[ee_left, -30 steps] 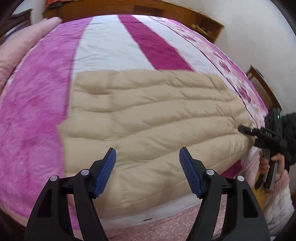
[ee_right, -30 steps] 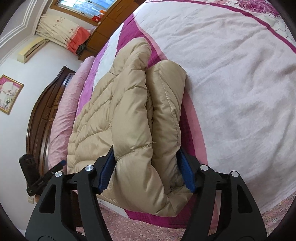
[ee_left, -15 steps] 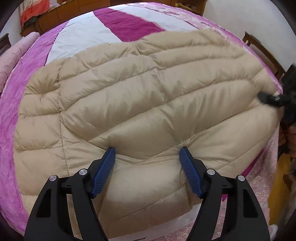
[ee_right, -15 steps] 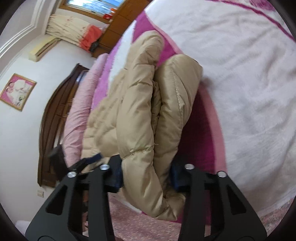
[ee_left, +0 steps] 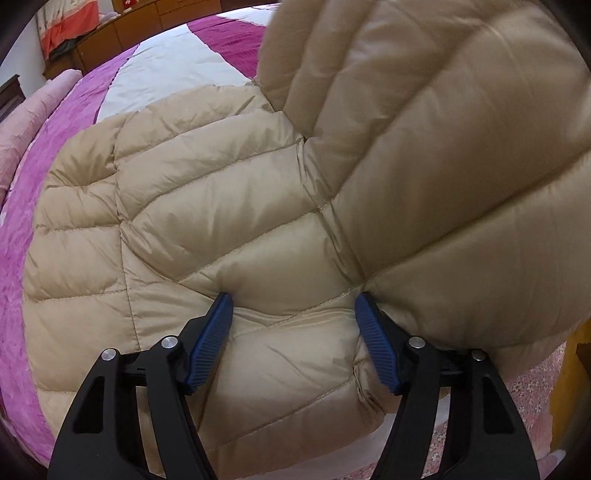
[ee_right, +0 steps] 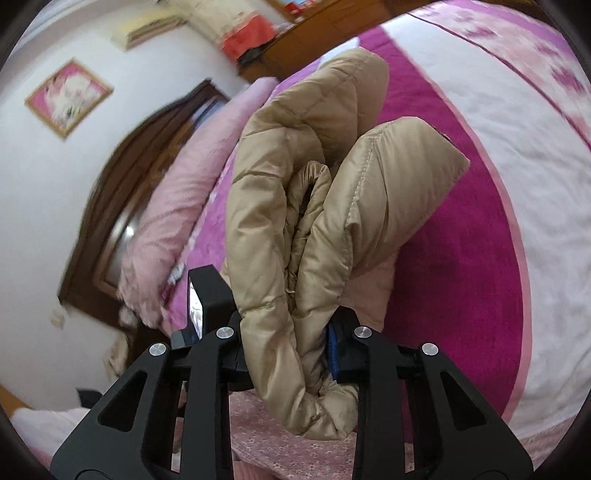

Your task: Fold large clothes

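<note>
A beige quilted down jacket [ee_left: 207, 206] lies on the pink and white bed [ee_left: 33, 192]. My left gripper [ee_left: 293, 321] is open, its blue pads pressed against the jacket's near edge with fabric between them. My right gripper [ee_right: 286, 338] is shut on a bunched end of the jacket [ee_right: 295, 206] and holds it lifted above the bed. That lifted part rises at the right in the left wrist view [ee_left: 443, 147]. The right gripper's left pad is hidden by fabric.
A dark wooden headboard [ee_right: 122, 177] and pink pillows [ee_right: 173, 206] stand at the bed's head. A wooden cabinet [ee_left: 122, 26] runs along the far wall. The floral bed skirt [ee_left: 524, 391] marks the bed's near edge.
The right gripper has closed on the jacket's end and lifted it up and over toward the left. The left gripper has moved in onto the jacket's near edge.
</note>
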`<state>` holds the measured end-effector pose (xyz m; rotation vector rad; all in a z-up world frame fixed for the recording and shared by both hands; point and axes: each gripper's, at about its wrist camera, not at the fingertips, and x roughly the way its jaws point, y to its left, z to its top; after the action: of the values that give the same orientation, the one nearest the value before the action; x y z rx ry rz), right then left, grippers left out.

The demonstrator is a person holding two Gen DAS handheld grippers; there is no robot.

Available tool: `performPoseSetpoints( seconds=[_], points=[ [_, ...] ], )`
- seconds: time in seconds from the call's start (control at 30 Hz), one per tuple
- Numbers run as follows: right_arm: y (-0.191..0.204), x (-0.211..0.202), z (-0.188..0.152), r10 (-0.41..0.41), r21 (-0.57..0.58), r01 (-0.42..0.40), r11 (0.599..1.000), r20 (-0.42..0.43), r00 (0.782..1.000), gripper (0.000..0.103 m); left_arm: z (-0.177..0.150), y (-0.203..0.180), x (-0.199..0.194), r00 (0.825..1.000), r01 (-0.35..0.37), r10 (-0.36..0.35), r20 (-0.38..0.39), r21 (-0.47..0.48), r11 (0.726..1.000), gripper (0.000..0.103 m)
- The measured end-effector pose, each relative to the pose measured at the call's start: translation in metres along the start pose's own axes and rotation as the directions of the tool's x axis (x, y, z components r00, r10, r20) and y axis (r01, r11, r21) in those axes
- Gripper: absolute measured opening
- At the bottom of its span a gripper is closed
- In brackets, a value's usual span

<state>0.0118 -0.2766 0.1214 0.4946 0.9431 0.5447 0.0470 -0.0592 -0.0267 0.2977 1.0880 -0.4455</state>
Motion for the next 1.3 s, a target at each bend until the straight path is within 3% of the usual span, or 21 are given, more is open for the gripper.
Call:
performPoseSetpoints(
  seconds=[0.13,0.27,0.37,0.47,0.57,0.77,0.97,1.03,1.2,1.3],
  points=[
    [0.023,0.015,0.006,-0.048,-0.047,0.046,0.998,-0.027,0.998,0.028,-0.006,0.017,-0.025,0.999,0.002,-0.001,0.038,-0.036,0.999,0.064],
    [0.043,0.03,0.015,-0.075,-0.088,0.068,0.994,-0.072,0.995,0.028,-0.018,0.058,-0.068,0.992,-0.05,0.063,0.113,-0.115,0.992,0.063],
    [0.059,0.043,0.019,-0.078,-0.119,0.066,0.991,-0.098,0.992,0.028,-0.027,0.096,-0.083,0.988,-0.086,0.109,0.111,-0.188,0.978,0.048],
    [0.078,0.064,0.02,-0.079,-0.151,0.059,0.987,-0.128,0.989,0.028,-0.033,0.135,-0.084,0.989,-0.092,0.118,0.087,-0.263,0.96,0.04],
    [0.089,0.084,0.017,-0.065,-0.167,0.037,0.985,-0.161,0.985,0.028,-0.035,0.156,-0.08,0.992,-0.073,0.1,0.075,-0.308,0.949,0.037],
    [0.111,0.136,0.009,-0.053,-0.173,0.015,0.985,-0.217,0.975,0.028,-0.044,0.17,-0.076,0.991,-0.056,0.091,0.094,-0.321,0.945,0.037],
    [0.126,0.187,-0.007,-0.058,-0.21,-0.007,0.978,-0.304,0.951,0.03,-0.057,0.192,-0.084,0.985,-0.107,0.147,0.088,-0.349,0.931,0.037],
    [0.13,0.201,-0.013,-0.07,-0.232,-0.007,0.973,-0.321,0.945,0.034,-0.062,0.2,-0.086,0.984,-0.12,0.16,0.083,-0.358,0.926,0.037],
    [0.132,0.233,-0.026,-0.05,-0.243,-0.042,0.969,-0.362,0.931,0.058,-0.073,0.216,-0.091,0.981,-0.141,0.182,0.072,-0.38,0.914,0.037],
    [0.138,0.246,-0.035,-0.065,-0.28,-0.039,0.959,-0.353,0.933,0.062,-0.078,0.222,-0.093,0.98,-0.143,0.185,0.071,-0.391,0.909,0.037]
  ],
)
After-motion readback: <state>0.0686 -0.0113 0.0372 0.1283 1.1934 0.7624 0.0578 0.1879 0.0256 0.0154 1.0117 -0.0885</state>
